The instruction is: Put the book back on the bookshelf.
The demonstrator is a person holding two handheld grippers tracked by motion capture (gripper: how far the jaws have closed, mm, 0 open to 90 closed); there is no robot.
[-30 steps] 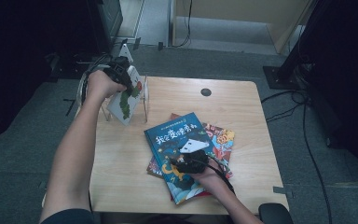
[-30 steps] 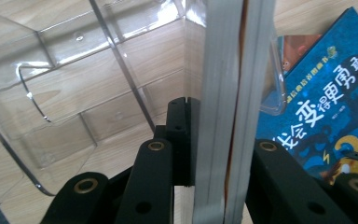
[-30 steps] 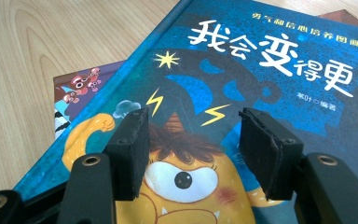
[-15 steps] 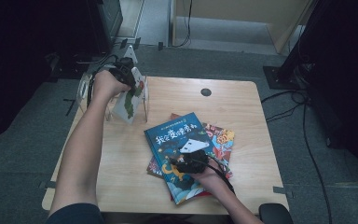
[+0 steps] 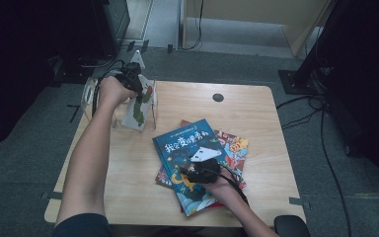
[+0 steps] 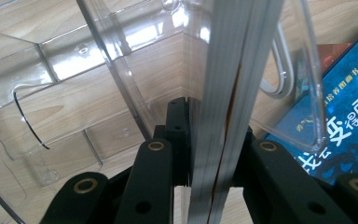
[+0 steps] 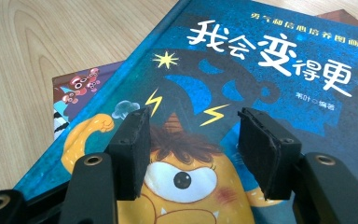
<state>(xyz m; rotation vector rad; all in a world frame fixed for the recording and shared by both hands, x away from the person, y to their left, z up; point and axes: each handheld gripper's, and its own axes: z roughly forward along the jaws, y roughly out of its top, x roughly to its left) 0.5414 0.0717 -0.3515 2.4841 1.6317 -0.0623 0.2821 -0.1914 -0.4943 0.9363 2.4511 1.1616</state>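
Note:
My left gripper (image 5: 133, 81) is shut on a thin white book with green pictures (image 5: 139, 106), which stands upright in a clear plastic rack (image 5: 96, 96) at the table's far left. In the left gripper view the book's page edges (image 6: 223, 121) run up between the two black jaws inside the rack's clear walls (image 6: 98, 70). My right gripper (image 5: 202, 173) rests open on a blue picture book (image 5: 187, 148) lying on top of a stack near the front. In the right gripper view the jaws stand apart over the blue cover (image 7: 270, 60), above a yellow one-eyed monster (image 7: 182, 179).
Under the blue book lie a red and a multicoloured book (image 5: 234, 145). The wooden table (image 5: 256, 113) has a round cable hole (image 5: 218, 97) at the back. Cables and dark equipment stands sit on the floor around it.
My left hand has shifted slightly with the white book at the rack. The right gripper has stayed on the blue book.

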